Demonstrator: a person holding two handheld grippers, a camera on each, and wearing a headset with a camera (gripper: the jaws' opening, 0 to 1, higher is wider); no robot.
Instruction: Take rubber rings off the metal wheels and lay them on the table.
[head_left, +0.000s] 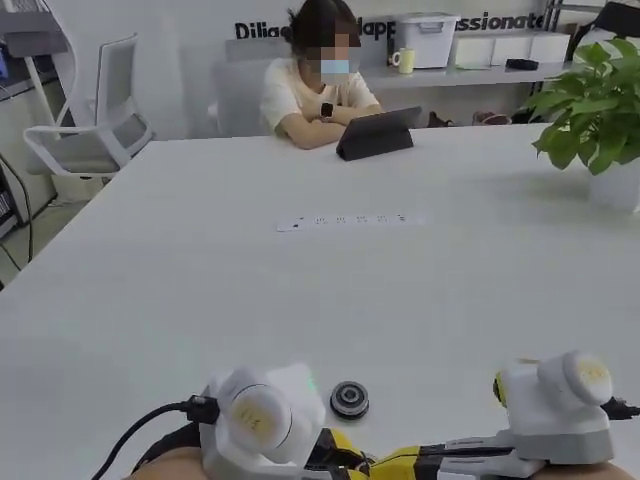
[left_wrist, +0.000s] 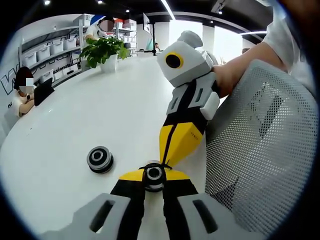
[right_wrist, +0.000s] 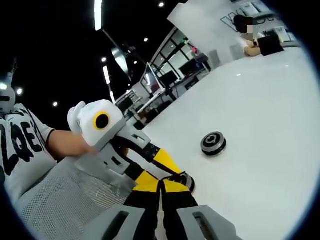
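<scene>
Clamping a small metal wheel between their yellow tips, the left gripper's jaws rise from the bottom centre of the left gripper view, closed tight on it from both sides. The right gripper slants down from the upper right of that view, its jaws drawn together to a yellow point that touches the top rim of the held wheel. Whether that point pinches the rubber ring cannot be told.

In the right gripper view the right gripper's own jaws stand nearly together at bottom centre. The held wheel peeks out just right of their tips, and the left gripper comes in from the left.

A hand wraps the right gripper's white body at the upper right of the left gripper view, its forearm running off to the top right corner. Another hand grips the left gripper's body at the left of the right gripper view.

In the head view both white bodies sit low in the frame, tilted toward each other, and the yellow jaws meet at the bottom edge between them.

A second wheel lies flat on the white table, just above the meeting jaws and apart from them. A mesh chair back fills the right side of the left gripper view.
</scene>
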